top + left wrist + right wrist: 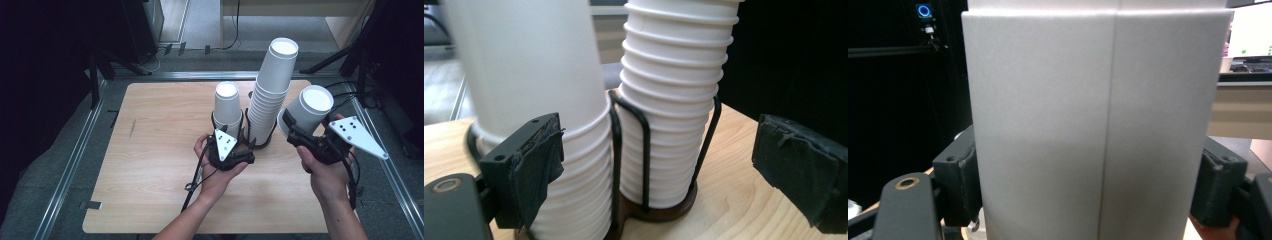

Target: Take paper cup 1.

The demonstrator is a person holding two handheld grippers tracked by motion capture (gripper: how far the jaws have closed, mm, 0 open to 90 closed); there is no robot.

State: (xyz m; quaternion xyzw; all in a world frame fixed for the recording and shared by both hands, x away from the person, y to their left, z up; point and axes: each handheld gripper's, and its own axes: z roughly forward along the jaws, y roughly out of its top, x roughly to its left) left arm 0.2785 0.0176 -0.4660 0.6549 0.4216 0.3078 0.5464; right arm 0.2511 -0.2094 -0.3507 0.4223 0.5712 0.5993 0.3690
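High view first: the person's right gripper [295, 131] holds a single white paper cup [311, 107] up off the bench [150, 165], tilted, with its flat bottom facing up and toward the camera, just to the right of the tall stack of cups [272, 90]. That tall stack leans a little and stands in one ring of a black wire cup holder [260, 142] near the middle of the bench. A short stack of cups [227, 107] sits in the holder's other ring, just beside the tall one on its left. The left gripper [231, 145] rests low in front of the holder, close to the base of the short stack.

From the right gripper view, the jaws pinch the single cup on both sides, the pads [960, 182] pressed against its plain white wall; a straight seam runs down the cup. From the left gripper view, the jaws stand spread wide, the left-hand pad [536, 167] in front of the ribbed rims of the short stack, though I cannot tell whether it touches them, and the other pad well clear at the right, holding nothing.

I see no printing, logo or lettering on any cup, on the holder or on the grey three-cornered plates [359, 134]. A small blue ring light [924, 10] glows on dark equipment in the background.
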